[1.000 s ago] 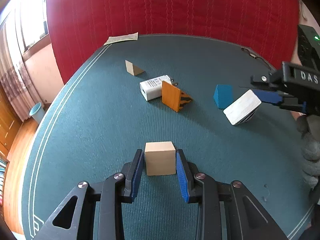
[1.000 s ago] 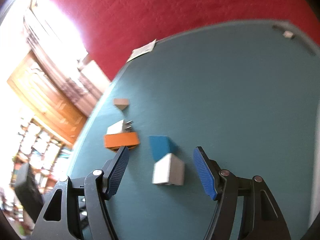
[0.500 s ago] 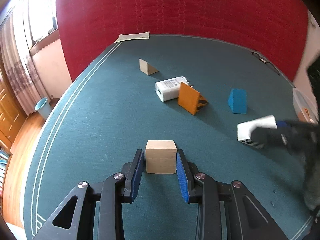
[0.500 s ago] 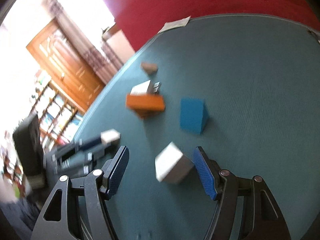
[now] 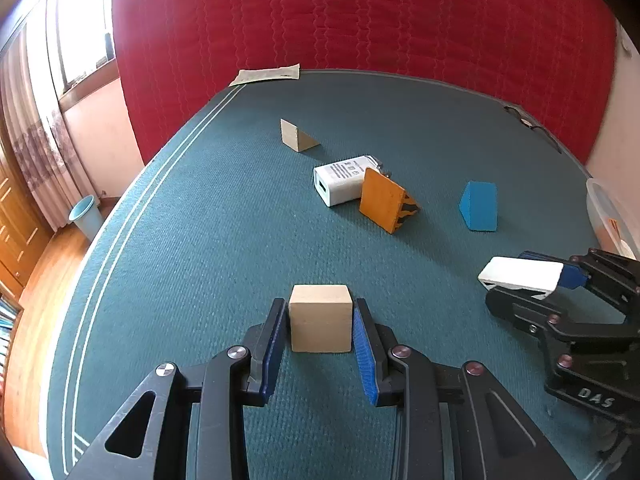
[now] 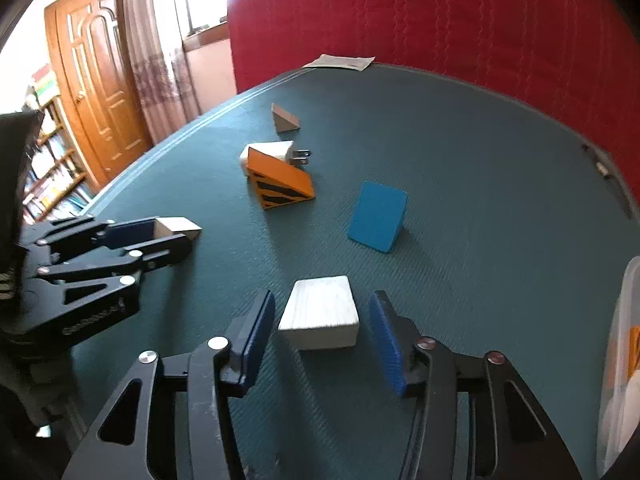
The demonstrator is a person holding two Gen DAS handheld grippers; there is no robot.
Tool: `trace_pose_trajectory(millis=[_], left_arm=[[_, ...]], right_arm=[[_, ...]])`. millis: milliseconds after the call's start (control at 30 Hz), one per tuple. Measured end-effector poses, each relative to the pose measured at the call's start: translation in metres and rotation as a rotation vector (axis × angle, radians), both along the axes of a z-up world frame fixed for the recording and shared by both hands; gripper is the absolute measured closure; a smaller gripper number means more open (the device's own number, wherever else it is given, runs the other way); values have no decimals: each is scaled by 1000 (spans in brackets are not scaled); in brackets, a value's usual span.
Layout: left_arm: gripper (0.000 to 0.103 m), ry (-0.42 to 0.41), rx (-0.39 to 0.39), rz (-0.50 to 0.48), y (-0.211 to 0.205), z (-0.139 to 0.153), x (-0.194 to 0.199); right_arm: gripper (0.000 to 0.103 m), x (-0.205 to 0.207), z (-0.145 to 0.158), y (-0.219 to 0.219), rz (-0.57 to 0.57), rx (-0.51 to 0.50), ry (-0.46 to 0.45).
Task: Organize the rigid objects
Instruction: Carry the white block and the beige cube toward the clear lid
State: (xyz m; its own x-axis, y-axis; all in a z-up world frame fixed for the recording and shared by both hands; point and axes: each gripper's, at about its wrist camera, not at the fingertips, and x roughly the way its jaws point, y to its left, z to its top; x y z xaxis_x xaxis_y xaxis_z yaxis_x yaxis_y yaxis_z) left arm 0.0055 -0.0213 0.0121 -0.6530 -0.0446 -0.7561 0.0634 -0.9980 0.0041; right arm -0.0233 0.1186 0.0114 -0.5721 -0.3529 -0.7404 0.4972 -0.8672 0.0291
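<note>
While our left gripper (image 5: 320, 330) clamps the pale wooden cube (image 5: 321, 318) between its blue pads, both pads pressed against the cube's sides, our right gripper (image 6: 322, 330) stands wide around the white rectangular block (image 6: 322, 316), with a gap on each side of it. From the right wrist view we cannot tell whether the white block rests on the teal felt table (image 5: 200, 240) or is carried; from the left wrist view it sits between the right fingers, one above and one below.

Farther out on the table we see an orange wedge with black stripes (image 5: 384, 205) touching a white plug-in charger (image 5: 344, 184), a small tan wooden wedge (image 5: 297, 136) beyond them, and a blue wedge (image 5: 480, 206) well apart to the right. A sheet of paper (image 5: 266, 74) lies at the far edge, against the red quilted backdrop (image 5: 360, 20). A clear plastic container (image 6: 620, 360) sits at the right edge.
</note>
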Motion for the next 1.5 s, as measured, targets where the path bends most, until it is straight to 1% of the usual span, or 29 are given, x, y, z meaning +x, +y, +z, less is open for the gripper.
trace_pose_trajectory(millis=[67, 133, 400, 467, 600, 933, 1067, 1200, 1367, 1500], left_arm=[[69, -1, 6, 2, -1, 0, -1], [69, -1, 10, 3, -2, 0, -1], [69, 1, 6, -5, -3, 0, -2], [71, 2, 7, -7, -3, 0, -2], [71, 6, 30, -12, -4, 1, -1], [71, 35, 17, -50, 9, 10, 3], [71, 43, 18, -65, 15, 14, 7], [71, 50, 18, -80, 21, 17, 8], [71, 53, 16, -99, 30, 19, 8], [71, 53, 14, -110, 37, 20, 8]], right_arm=[[67, 1, 0, -3, -5, 24, 16], [72, 3, 1, -1, -11, 33, 23], [72, 14, 3, 9, -32, 13, 24], [72, 18, 4, 12, -31, 5, 27], [72, 23, 9, 18, -37, -23, 33], [72, 41, 21, 44, -85, -79, 49], [72, 44, 29, 60, -123, -96, 68], [72, 47, 36, 83, -186, -114, 84], [72, 50, 38, 113, -265, -122, 90], [72, 51, 42, 137, -311, -148, 91]])
